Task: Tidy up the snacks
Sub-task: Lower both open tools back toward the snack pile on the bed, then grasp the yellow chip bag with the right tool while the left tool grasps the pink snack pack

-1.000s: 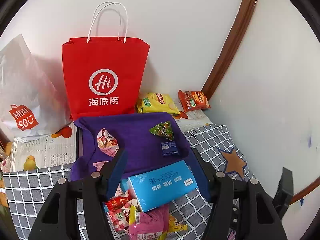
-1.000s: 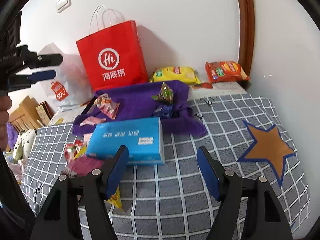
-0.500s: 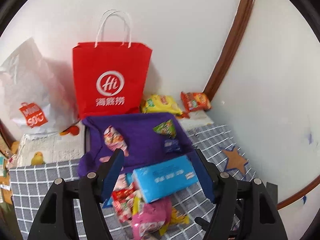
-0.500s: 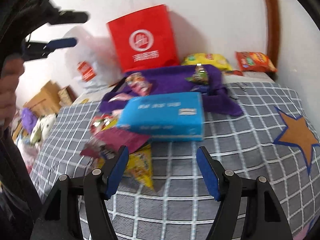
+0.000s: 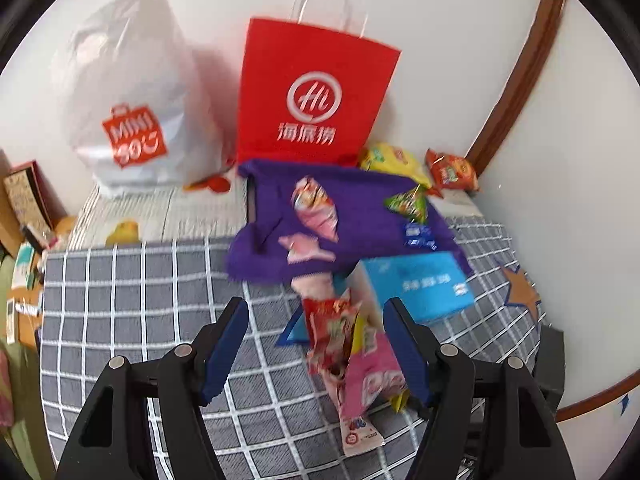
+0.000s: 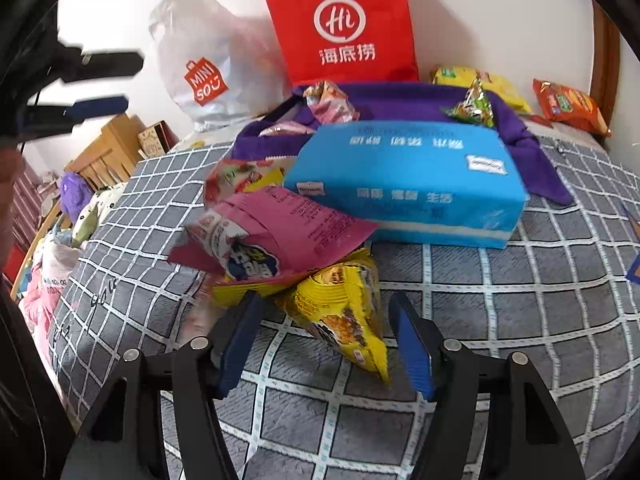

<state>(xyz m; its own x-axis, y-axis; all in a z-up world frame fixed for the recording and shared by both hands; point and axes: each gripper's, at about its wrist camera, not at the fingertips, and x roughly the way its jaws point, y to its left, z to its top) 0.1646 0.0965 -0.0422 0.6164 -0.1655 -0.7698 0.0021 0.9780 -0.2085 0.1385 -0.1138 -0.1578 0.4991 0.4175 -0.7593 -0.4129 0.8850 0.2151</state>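
Right gripper (image 6: 326, 340) sits low on the checked bedspread (image 6: 520, 320), jaws spread wide around a yellow snack packet (image 6: 344, 312), not touching. Left gripper (image 5: 316, 344) hangs above the snack pile (image 5: 352, 344), jaws apart, gripping nothing, blue tissue pack (image 5: 420, 284) just beyond.

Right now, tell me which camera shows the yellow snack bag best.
The right wrist view. The yellow snack bag lies close and unhidden between the open right claw fingers. The left wrist view shows only a yellow corner under the pink packet.
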